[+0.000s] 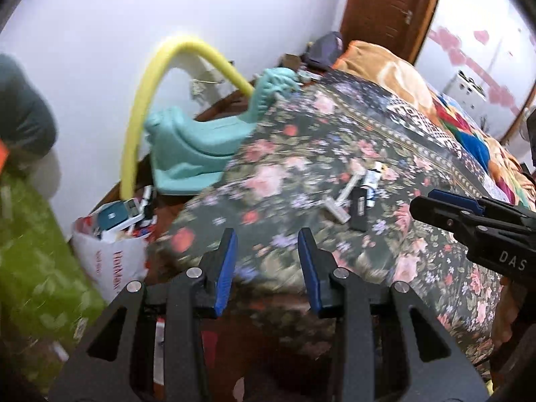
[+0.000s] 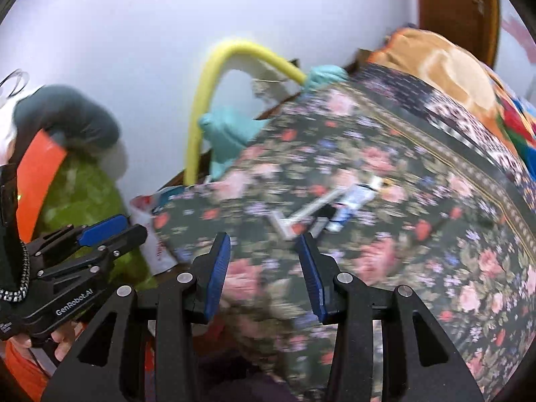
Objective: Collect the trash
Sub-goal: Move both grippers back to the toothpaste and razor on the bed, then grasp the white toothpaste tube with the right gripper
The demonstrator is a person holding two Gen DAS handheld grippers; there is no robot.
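Small trash lies on the floral bedspread (image 1: 301, 140): a white razor (image 1: 341, 201), a black rectangular item (image 1: 359, 208) and a white-blue tube (image 1: 373, 181). The razor (image 2: 301, 217) and the tube (image 2: 355, 201) show blurred in the right wrist view. My left gripper (image 1: 267, 239) is open and empty over the bed's near edge. My right gripper (image 2: 263, 244) is open and empty, just short of the razor. A white plastic bag (image 1: 110, 254) with boxes in it sits on the floor at the left.
A teal plastic seat (image 1: 197, 147) with a yellow foam arch (image 1: 140, 100) stands by the white wall. A green cloth (image 1: 37, 268) hangs at the left. Orange and coloured blankets (image 1: 402, 77) lie at the bed's far end, before a brown door (image 1: 385, 3).
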